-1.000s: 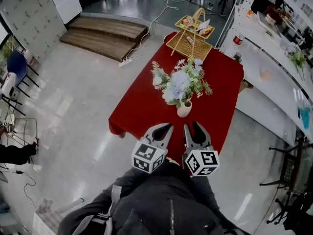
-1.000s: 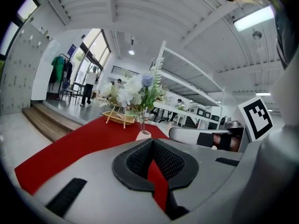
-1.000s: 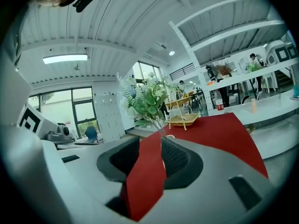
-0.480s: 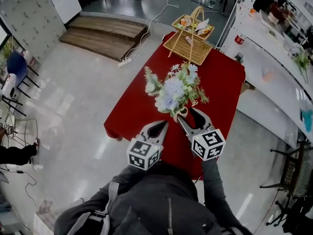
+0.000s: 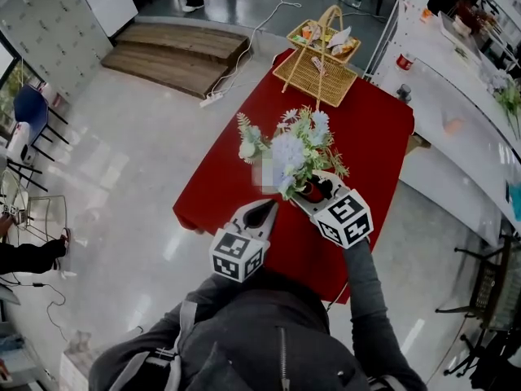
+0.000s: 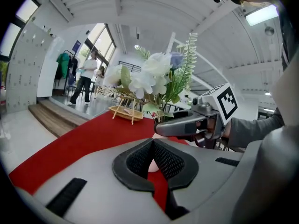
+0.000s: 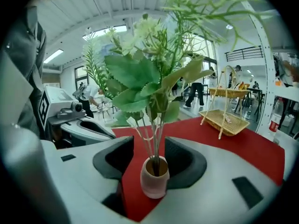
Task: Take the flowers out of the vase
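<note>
One red table (image 5: 374,137), one vase (image 7: 154,178) on it, one bunch of flowers (image 5: 289,149) in the vase, and one two-tier basket (image 5: 316,76) at the table's far end. Beyond the table, one wooden platform (image 5: 179,51) of two steps. Between table and platform, one white power strip (image 5: 210,100). Well off the table's left side, one blue chair (image 5: 28,108).

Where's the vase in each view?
Head view: vase centre, mostly hidden under the flowers.
Left gripper view: pale sliver, low centre, between the jaws.
Right gripper view: low centre, between the open jaws.
Shared landmark: wicker basket behind it.
</note>
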`<state>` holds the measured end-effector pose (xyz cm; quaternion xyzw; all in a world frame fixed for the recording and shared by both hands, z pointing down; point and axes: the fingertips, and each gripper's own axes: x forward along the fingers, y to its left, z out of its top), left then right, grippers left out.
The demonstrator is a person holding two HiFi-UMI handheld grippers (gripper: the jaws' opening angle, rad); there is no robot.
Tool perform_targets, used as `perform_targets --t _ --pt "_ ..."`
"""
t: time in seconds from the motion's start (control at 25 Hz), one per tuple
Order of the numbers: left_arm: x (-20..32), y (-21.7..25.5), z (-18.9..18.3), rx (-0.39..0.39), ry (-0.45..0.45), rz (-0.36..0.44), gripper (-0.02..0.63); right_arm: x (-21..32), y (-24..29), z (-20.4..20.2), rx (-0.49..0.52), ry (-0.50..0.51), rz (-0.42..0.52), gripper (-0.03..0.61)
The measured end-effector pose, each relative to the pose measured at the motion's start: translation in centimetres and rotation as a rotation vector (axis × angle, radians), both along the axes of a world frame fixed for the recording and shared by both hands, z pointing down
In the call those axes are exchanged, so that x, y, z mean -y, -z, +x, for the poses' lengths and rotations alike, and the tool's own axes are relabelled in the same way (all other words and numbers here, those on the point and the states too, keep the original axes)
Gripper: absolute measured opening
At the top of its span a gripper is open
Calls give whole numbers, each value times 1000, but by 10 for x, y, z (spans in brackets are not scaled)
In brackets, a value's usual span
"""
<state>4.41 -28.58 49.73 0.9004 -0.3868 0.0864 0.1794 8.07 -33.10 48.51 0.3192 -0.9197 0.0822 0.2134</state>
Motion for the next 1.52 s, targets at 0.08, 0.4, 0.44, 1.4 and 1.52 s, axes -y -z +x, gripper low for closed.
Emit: perform_targets --t 0.08,0.4,0.44,1.4,1.52 --pt "1 -1 0 1 -1 -2 9 0 -2 -3 -25 24 4 184" --pt "5 -2 -1 1 -4 2 9 5 -4 1 -67 -10 55 84" --pt "5 -1 -1 0 -5 3 8 5 -4 0 -72 -12 59 80" --pt "27 25 12 -68 -80 25 8 7 53 11 76 -110 136 60" --pt "27 28 14 -77 -85 18 8 6 64 11 86 -109 158 60"
